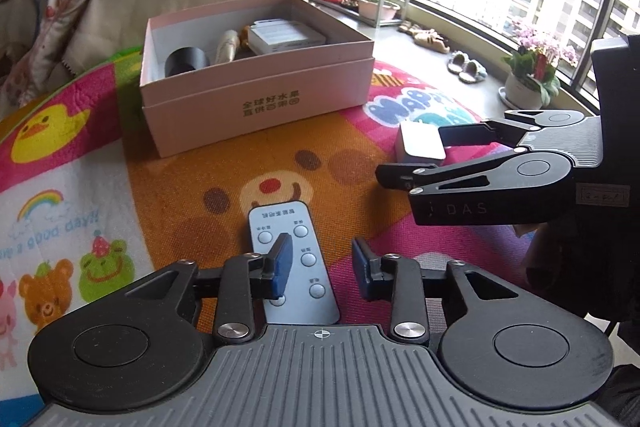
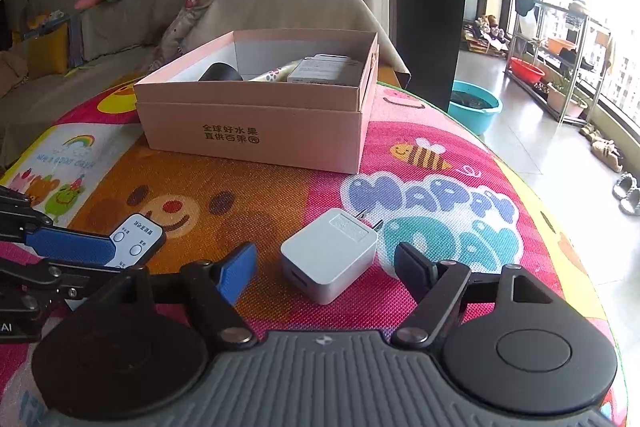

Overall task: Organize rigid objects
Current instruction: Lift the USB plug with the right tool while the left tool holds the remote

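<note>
Charger [image 2: 330,259] between parted right claw [image 2: 326,267] fingers

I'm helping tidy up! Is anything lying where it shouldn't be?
Two things are outside the pink box: the remote under the open left claw, and the white plug between the open right claw's fingers. Nothing looks broken or spilled.

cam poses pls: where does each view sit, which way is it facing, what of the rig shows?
Left wrist: on the left gripper, low over the mat, facing the box; own open fingers over the remote, the right gripper entering from the right.
Right wrist: on the right gripper, facing the same box; open fingers flank the charger, left gripper's fingers at left.
Shared: box, mat, remote, charger.
</note>
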Motion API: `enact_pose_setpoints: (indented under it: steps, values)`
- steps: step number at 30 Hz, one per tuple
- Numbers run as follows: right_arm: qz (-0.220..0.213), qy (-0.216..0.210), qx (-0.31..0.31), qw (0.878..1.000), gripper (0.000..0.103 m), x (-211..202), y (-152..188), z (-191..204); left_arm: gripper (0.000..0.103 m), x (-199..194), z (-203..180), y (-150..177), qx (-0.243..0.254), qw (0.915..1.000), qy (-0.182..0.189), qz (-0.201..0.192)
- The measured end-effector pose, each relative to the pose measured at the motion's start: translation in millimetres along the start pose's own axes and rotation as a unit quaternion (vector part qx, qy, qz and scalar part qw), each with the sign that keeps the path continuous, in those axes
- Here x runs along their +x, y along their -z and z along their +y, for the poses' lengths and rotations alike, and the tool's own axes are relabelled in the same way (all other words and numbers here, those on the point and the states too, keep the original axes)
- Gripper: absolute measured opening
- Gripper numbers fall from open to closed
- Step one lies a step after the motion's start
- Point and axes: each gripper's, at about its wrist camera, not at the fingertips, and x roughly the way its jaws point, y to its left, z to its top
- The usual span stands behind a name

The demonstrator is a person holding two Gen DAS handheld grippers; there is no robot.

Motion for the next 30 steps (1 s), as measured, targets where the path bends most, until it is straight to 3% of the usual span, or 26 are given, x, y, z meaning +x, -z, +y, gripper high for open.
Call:
enact_pose_setpoints:
  steps: [2, 4, 9, 13, 26, 30]
  values:
    - [0.0, -0.001, 0.0, 1.0, 0.077, 0, 0, 0, 0.052, 1, -4, 0, 0.005, 1.0, 0.004, 0.0]
    - [0.0, -0.001, 0.001, 1.0, 0.078, 1, 0, 0, 0.055, 1, -5, 0, 0.006, 1.0, 0.007, 0.0]
    - [0.001, -0.002, 0.002, 1.0, 0.078, 1, -1, 1, 0.055, 1, -2, -1, -0.001, 0.9999, 0.008, -0.007]
    - [0.001, -0.002, 0.002, 1.0, 0.079, 2, -1, 1, 0.052, 3, 2, 1, 0.019, 0.9991, -0.036, -0.014]
    - [0.0, -0.002, 0.002, 1.0, 0.079, 2, 0, 1, 0.056, 9, 42, 1, -0.008, 0.9973, -0.07, -0.021]
    - [0.001, -0.002, 0.002, 1.0, 0.079, 2, 0, 1, 0.054, 6, 50, 2, -0.022, 0.9986, -0.044, -0.021]
